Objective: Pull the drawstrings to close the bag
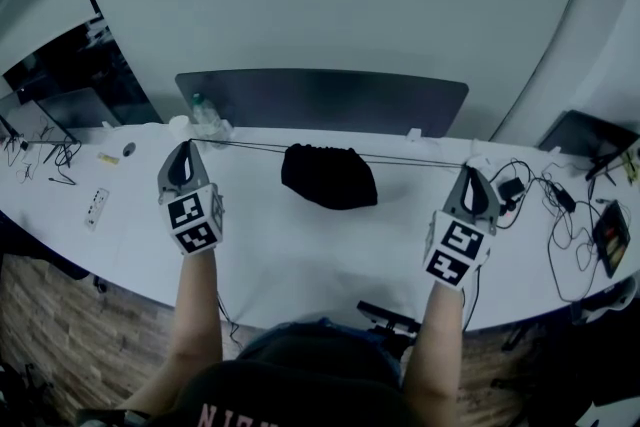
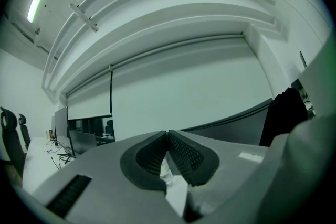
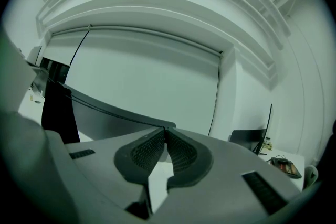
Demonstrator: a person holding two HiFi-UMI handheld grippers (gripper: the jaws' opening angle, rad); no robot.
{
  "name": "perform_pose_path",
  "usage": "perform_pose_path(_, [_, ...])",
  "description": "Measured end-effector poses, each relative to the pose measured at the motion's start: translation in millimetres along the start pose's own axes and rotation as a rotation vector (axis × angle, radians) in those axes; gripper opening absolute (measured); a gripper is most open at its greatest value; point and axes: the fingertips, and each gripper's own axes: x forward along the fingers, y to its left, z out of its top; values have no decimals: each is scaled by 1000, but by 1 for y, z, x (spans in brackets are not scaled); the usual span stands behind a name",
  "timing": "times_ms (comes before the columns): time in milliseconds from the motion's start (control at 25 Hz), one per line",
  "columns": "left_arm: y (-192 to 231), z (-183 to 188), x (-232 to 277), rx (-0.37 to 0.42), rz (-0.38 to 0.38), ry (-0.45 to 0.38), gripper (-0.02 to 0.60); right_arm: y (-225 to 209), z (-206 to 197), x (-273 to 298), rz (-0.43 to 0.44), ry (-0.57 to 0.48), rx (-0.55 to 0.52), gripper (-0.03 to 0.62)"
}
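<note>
**Left.** The left gripper (image 1: 184, 151) is held over the white curved desk (image 1: 300, 255). Its fingers (image 2: 149, 157) are pressed together at the tips, clamped on the thin dark left drawstring (image 1: 245, 146), which runs taut from them toward the centre. The cord is too fine to make out in the left gripper view.

**Centre.** The black fabric drawstring bag (image 1: 328, 177) lies on the desk between the two grippers, well apart from each. It sits in front of a dark grey divider panel (image 1: 320, 100), and its upper edge looks gathered into folds.

**Right.** The right drawstring (image 1: 415, 161) stretches, equally taut, to the right gripper (image 1: 470, 171), whose fingers (image 3: 144, 155) are closed on it.

**Judged progress.** Both cords are gripped and stretched outward in a near-straight line, so the mouth appears largely cinched. Whether it is fully shut cannot be told. A final tug and the release of the cords may remain.
</note>
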Motion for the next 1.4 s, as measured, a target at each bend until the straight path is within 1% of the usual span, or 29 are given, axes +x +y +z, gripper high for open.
perform_pose_path(640, [15,-1,3,13,15,-4,15,-23,1,2,-37,7,5,9])
perform_pose_path(920, [16,-5,6,8,13,4,15,-23,0,2,-39,11,6,9])
perform_pose_path(1040, [16,-5,7,20,12,5,15,-23,-1,2,-42,12,10,9])
perform_pose_path(1160, [14,-5,9,24,10,5,15,-23,-1,4,-43,15,25,10])
perform_pose_path(1320, [14,-6,24,-23,-6,21,14,-21,3,17,-23,20,78,9])
perform_pose_path(1400, [14,-5,36,-30,-10,33,15,-18,8,30,-8,32,109,9])
